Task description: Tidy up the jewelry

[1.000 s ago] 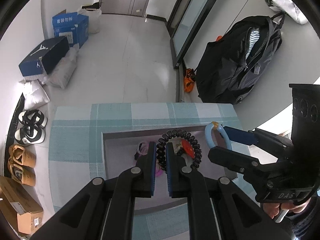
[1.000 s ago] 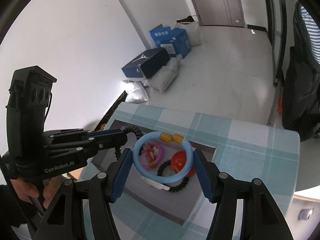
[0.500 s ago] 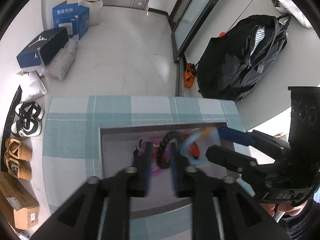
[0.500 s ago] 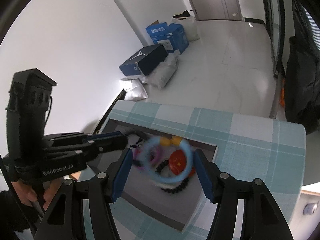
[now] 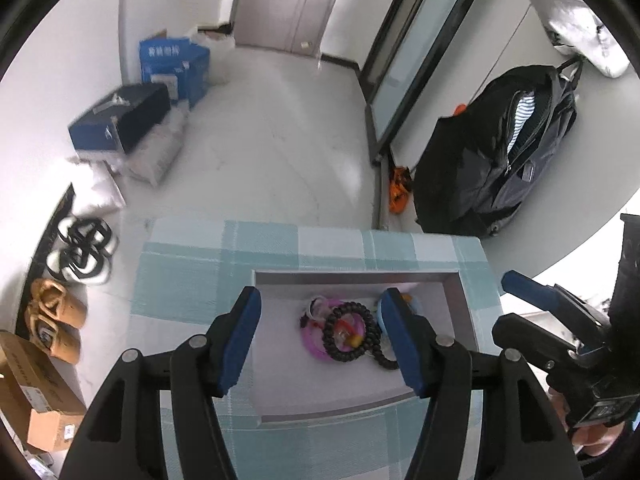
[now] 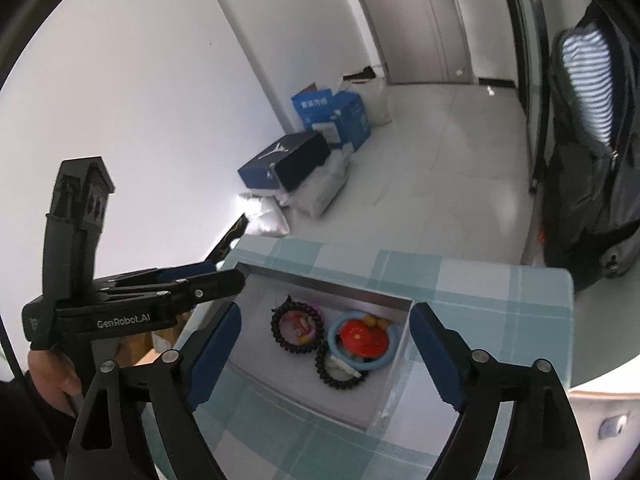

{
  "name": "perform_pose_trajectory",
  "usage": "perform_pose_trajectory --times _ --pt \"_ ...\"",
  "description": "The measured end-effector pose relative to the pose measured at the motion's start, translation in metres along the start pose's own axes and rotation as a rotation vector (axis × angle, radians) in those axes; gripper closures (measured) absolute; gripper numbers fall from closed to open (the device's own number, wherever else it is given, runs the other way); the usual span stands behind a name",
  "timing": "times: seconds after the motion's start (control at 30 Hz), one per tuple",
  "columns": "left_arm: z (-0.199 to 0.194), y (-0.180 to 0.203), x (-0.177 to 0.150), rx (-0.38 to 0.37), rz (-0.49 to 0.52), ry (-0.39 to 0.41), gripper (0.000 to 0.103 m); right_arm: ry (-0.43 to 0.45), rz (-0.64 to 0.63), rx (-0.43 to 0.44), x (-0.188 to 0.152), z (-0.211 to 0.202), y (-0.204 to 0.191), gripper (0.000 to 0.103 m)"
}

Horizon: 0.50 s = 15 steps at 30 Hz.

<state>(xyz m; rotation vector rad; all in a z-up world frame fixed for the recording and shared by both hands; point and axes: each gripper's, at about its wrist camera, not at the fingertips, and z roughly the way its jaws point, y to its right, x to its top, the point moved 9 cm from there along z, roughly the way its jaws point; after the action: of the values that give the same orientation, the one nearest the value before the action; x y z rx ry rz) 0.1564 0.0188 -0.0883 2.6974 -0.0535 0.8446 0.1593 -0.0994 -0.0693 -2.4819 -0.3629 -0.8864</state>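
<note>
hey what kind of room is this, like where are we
Probably a home entryway or hallway. Pairs of shoes line the wall, shoe boxes sit on the tiled floor near a door, and a black backpack leans against the wall behind the small checked table.

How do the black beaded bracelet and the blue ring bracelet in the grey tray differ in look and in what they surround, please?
The black beaded bracelet is a string of dark round beads; the blue ring bracelet is a smooth light-blue band with yellow beads at one point. The black one encircles a pink item; the blue one encircles a red disc. The black one lies to the left in the right wrist view, the blue one nearer the tray's right wall. Both lie flat in the tray, held by neither gripper.
</note>
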Motion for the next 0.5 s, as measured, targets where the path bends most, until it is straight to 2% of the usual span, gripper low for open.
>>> perform_pose_trajectory --times 0.17,0.27,0.5 --pt "-0.021 0.002 0.001 0.048 0.040 0.083 0.043 0.041 -0.009 -0.016 -0.004 -0.017 -0.006 0.004" --pt "-0.031 -0.001 0.001 0.100 0.053 0.118 0.035 0.067 -0.008 -0.025 -0.006 -0.027 -0.009 0.002" --pt "-0.057 -0.002 -0.010 0.113 0.027 0.162 0.034 0.113 -0.004 -0.035 -0.013 -0.050 -0.016 0.000"
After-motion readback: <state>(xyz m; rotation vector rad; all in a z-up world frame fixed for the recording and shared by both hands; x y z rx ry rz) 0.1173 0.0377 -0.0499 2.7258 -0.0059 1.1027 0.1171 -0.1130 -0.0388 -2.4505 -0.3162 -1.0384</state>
